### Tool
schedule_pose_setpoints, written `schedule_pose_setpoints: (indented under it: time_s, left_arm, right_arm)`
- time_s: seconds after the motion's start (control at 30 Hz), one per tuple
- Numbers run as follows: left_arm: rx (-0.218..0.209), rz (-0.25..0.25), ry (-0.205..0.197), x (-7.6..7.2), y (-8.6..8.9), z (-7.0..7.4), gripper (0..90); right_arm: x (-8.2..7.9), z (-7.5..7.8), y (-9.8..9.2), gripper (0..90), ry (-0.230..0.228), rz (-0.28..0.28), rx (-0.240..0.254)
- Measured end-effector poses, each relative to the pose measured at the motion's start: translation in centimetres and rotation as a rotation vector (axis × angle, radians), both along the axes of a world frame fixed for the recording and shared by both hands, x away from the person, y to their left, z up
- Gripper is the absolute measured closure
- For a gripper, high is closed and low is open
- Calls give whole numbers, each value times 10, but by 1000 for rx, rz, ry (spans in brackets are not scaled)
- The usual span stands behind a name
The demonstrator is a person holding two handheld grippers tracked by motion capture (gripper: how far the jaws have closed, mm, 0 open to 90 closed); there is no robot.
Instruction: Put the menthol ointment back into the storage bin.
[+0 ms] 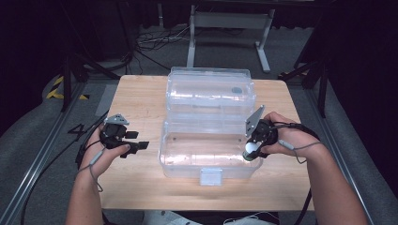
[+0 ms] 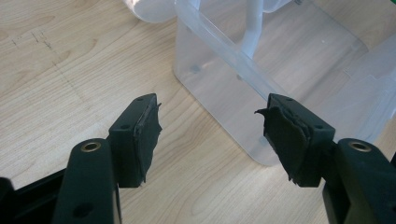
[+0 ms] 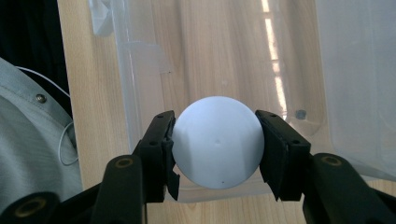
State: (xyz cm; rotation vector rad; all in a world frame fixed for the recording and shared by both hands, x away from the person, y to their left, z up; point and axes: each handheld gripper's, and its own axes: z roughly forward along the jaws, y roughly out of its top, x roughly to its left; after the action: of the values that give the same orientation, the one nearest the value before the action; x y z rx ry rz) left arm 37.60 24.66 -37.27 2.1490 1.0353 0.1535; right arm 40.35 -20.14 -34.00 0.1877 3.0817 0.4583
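A clear plastic box (image 1: 206,166) lies open in the middle of the wooden table, its lid (image 1: 211,89) folded back behind it. My right gripper (image 1: 251,151) is shut on a pale grey ball (image 3: 215,142), both pads pressed on its sides, and holds it over the right end of the box (image 3: 135,93). My left gripper (image 1: 136,146) hovers left of the box above bare wood; its jaws stand wide open with nothing between them. The left gripper view shows the near corner of the box (image 2: 261,88) beyond its worn pads (image 2: 149,130).
A white latch tab (image 1: 211,177) hangs at the box's front wall. The table (image 1: 141,93) has bare wood left and right of the box. Beyond the far edge are floor cables and a metal stand (image 1: 230,23). A person's forearms come in from below.
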Motion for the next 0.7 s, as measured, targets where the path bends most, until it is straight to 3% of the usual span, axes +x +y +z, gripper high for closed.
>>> schedule_pose_setpoints:
  time_s: [0.7]
  left_arm:
    - [2, -4, 5, 0, 1, -1, 363]
  right_arm:
    - [3, -26, 9, 503, 31, 10, -63]
